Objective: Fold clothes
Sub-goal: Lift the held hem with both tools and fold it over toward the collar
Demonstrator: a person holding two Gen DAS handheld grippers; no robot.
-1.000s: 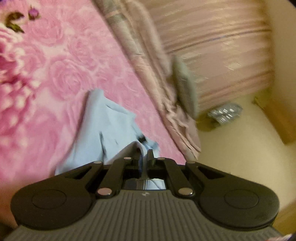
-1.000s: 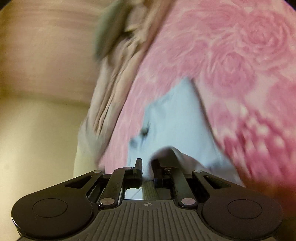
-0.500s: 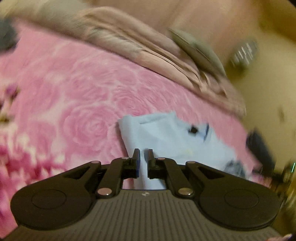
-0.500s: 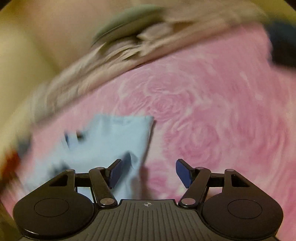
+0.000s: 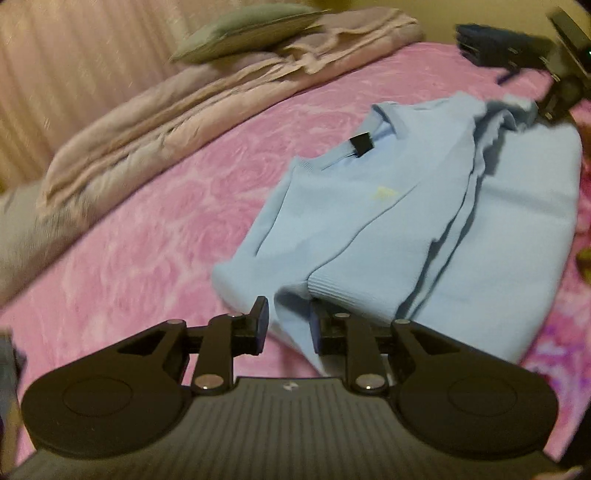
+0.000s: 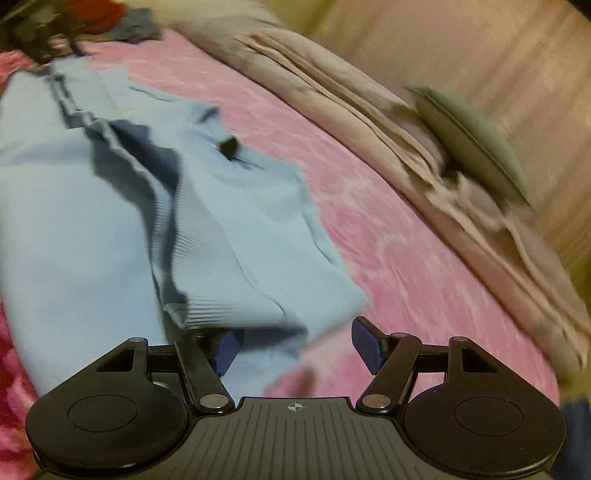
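Garment: the light blue sweater (image 5: 424,229) lies on the pink bed (image 5: 147,236), partly folded, with a sleeve laid back over the body and the neck with its dark tag (image 5: 360,143) at the far end.
Left hand-held gripper (image 5: 286,323): partly open, holding nothing; a near edge of the sweater sits in the gap between its fingers, but the fingers do not press on it.
Right hand-held gripper (image 6: 297,343): wide open and holding nothing; its left finger is tucked just under the ribbed cuff (image 6: 229,306), its right finger is over bare bedspread.
Step in hand, as it seems: you are between grasps at the near end, about to take the hem for the next fold.
How to do it well: close each gripper on every layer of the edge, not the top ply alone. Take the two grips well apart and level, lift only enough to clear the bed, and carry the hem toward the neck so the fold lands square.
Watch: the loose sleeve may slide off as you lift.
Materials: fine knit, ribbed at the cuff, soft and limp; it will sag between grips.
Bedspread: plush, rose patterned, likely to drag on the knit.
Far side: a rumpled beige blanket (image 5: 192,96) with a grey-green cushion (image 5: 243,31) on it.
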